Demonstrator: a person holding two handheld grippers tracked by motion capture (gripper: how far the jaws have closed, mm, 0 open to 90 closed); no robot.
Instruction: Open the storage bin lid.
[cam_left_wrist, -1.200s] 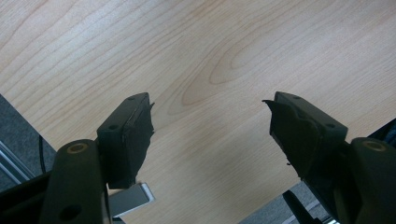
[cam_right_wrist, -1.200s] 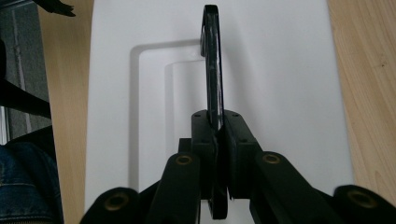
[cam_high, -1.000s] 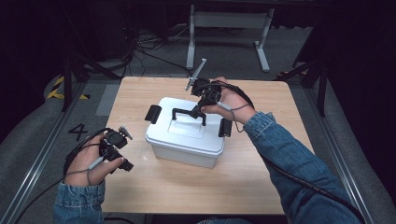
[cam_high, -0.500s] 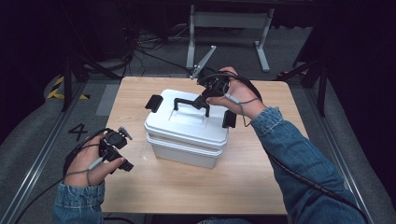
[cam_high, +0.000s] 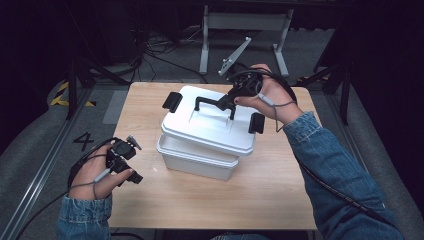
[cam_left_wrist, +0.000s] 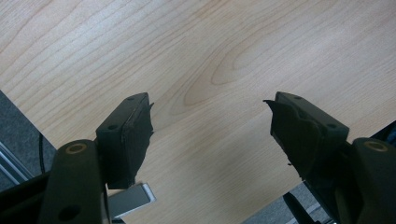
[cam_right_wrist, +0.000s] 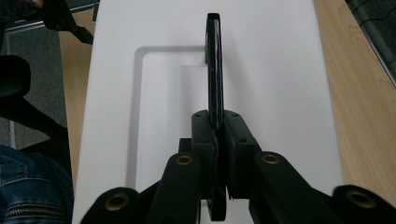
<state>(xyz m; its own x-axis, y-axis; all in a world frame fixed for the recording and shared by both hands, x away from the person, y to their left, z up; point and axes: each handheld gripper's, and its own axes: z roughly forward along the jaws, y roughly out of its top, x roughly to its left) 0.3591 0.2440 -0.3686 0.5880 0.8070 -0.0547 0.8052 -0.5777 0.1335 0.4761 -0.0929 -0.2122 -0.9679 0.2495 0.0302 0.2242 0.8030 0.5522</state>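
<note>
Since a second ago the lid (cam_high: 210, 122) has come up off the box (cam_high: 195, 160) and it's now hanging above it, shifted a bit toward the far side and tilted, so you can see the rim of the white tub underneath. Half a second back it was lower and closer to sitting on it.

Big picture: wooden table (cam_high: 280, 195), white box sitting near the middle, lid held in the air just over it. Both black side latches (cam_high: 256, 123) are hanging loose on the lid, so unclipping is clearly done.

My right gripper (cam_high: 227, 101) is doing all the work here. Its jaws are squeezed narrow on the black handle (cam_right_wrist: 214, 65) on top of the lid; from the right gripper view the handle runs edge-on straight between the pads.

My left gripper (cam_high: 126, 165) is parked near the left edge of the table, well apart from the box, jaws spread wide with nothing in them, just bare wood in the left gripper view.

So I'd say the opening part is about halfway: lid is free, but it isn't set down anywhere yet. What's left is probably carrying it clear of the box and putting it on the table
</note>
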